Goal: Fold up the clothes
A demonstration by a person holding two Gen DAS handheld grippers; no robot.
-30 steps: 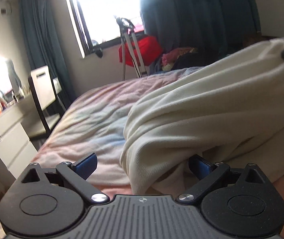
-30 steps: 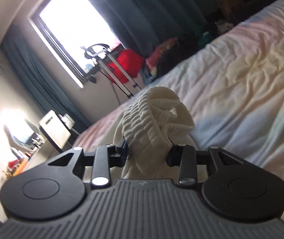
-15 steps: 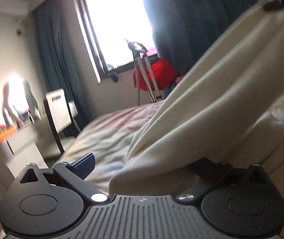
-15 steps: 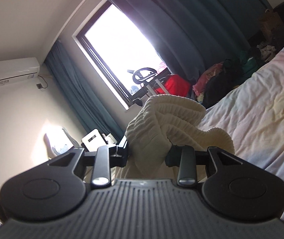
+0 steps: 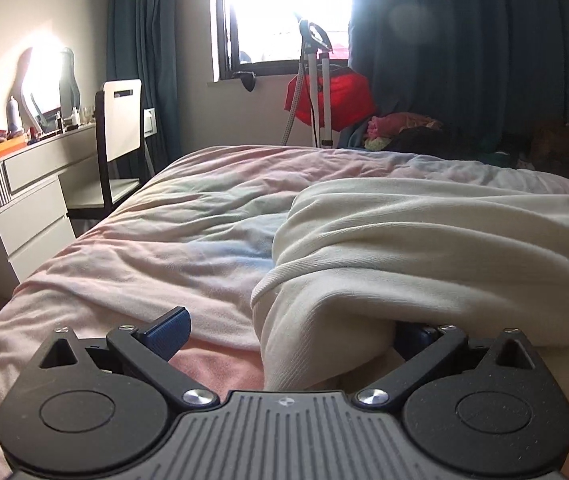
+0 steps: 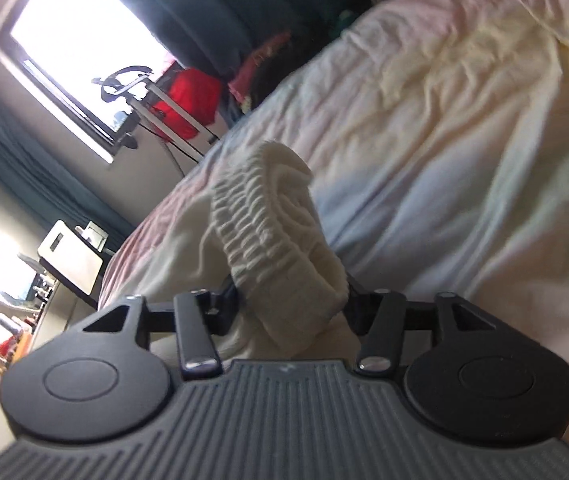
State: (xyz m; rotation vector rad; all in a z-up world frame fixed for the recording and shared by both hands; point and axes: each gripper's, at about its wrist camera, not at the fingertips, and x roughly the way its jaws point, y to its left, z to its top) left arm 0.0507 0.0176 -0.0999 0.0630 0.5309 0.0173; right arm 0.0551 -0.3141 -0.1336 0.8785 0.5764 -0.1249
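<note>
Lowered since the earlier frame: cream garment (image 5: 424,248), now slumped on bed (image 5: 172,248). Left gripper (image 5: 288,334) spread wide, cloth draped over right finger. Right gripper (image 6: 288,300) clenched on ribbed hem. Bare bedding left and far.

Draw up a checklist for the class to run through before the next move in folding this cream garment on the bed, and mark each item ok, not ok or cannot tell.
1. Right hand-held gripper grips the cream garment: ok, its fingers pinch the ribbed band.
2. Left hand-held gripper grips the garment: not ok, its jaws stand wide apart and the cloth only drapes over one side.
3. Garment lies flat on the bed: not ok, it is bunched in thick folds.
4. Bare bed beside the garment to lay it out: ok, the bedding to its left is free.
5. Both sleeves located: cannot tell, the folds hide them.
6. Right view sharp enough to judge position: not ok, it is blurred.
</note>
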